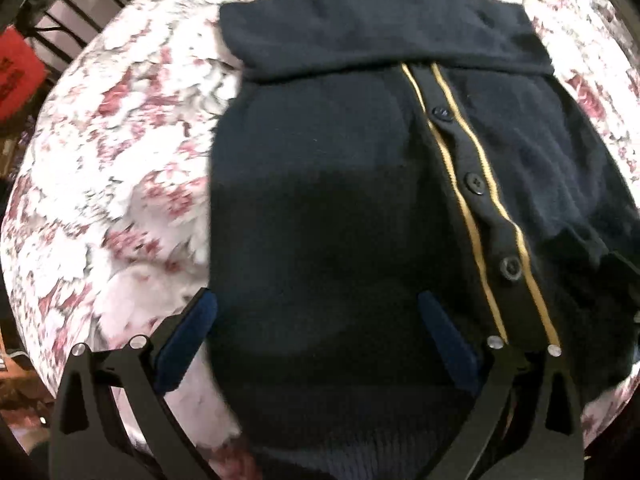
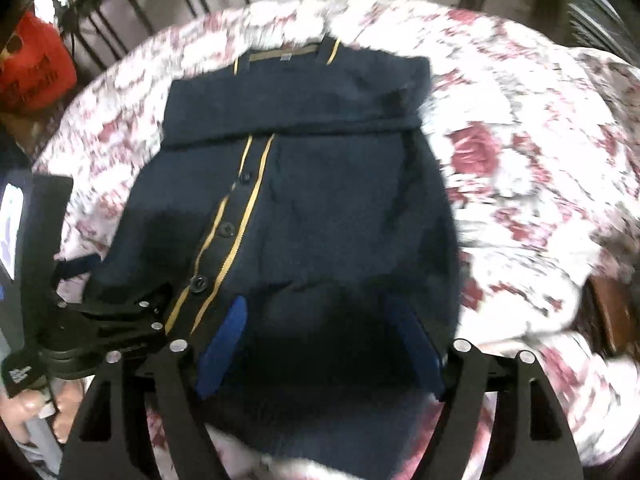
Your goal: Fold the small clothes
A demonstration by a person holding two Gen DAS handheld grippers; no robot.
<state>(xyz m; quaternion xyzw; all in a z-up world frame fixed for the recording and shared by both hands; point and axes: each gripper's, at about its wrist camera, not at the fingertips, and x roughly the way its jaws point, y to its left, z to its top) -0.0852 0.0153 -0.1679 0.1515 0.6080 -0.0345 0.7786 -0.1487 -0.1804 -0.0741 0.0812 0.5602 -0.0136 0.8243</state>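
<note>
Blue-padded fingers of the left gripper (image 1: 318,344) stand spread wide at the near edge of the left wrist view, released and holding nothing, above the near hem of a navy cardigan (image 1: 320,200). That cardigan lies flat on a table covered with a white and red floral cloth (image 1: 100,140). Its button placket (image 1: 476,204), edged in two yellow stripes and carrying dark buttons, runs from the near right toward the far middle. Across the far part a sleeve (image 1: 380,36) is folded flat over the chest, with the neckline just beyond it. A red bag (image 1: 18,76) sits off the table at the far left.

From the right wrist view, the right gripper (image 2: 320,344) is likewise spread open and empty over the cardigan's (image 2: 340,208) near hem. At the near left the left gripper (image 2: 84,280) shows at the cardigan's left edge, beside the placket (image 2: 228,236). Floral cloth (image 2: 520,140) fills the right side.
</note>
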